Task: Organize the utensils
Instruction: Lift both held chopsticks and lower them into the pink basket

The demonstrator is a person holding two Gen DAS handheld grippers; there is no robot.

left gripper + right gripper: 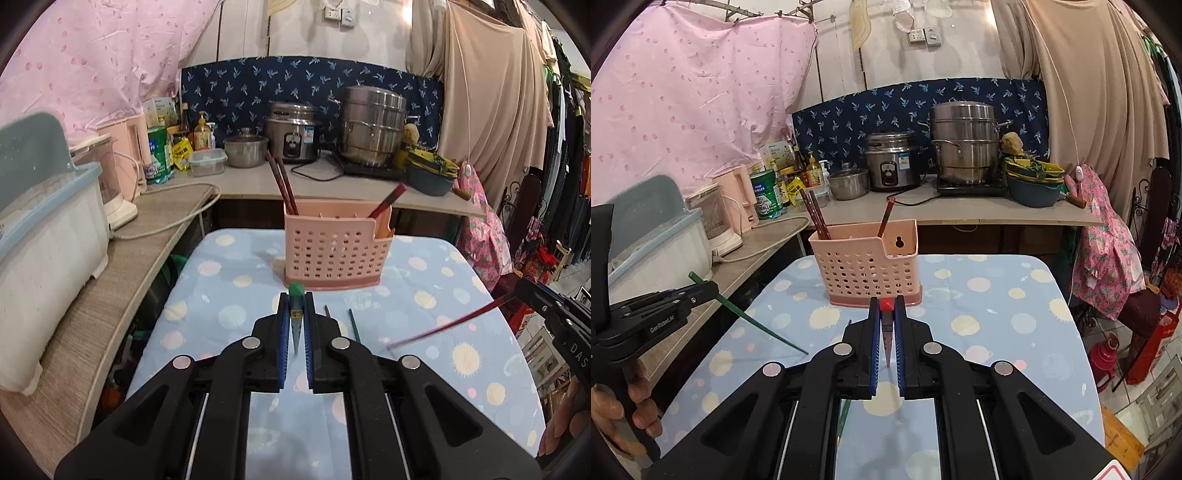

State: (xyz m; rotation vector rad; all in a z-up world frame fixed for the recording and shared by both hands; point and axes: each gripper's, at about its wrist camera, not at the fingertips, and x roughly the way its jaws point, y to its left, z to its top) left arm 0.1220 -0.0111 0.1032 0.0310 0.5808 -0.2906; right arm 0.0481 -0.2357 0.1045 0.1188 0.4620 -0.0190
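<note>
Carrying two chopsticks toward the pink holder (334, 251) on the bench (461, 332): left claw (296, 325) pinching a green chopstick (296, 295), right claw (887, 332) pinching a red chopstick (887, 306), each stick hanging tip-down above the spotted cloth. Both claws raised in front of the holder and tilted a little downward, well apart from each other. Next, probably: lifting over the rim, then lowering tip-first into the compartment with the other chopsticks (282, 184); two more sticks (354, 325) left lying on the cloth.

Red chopstick (443, 328) motion-blurred
</note>
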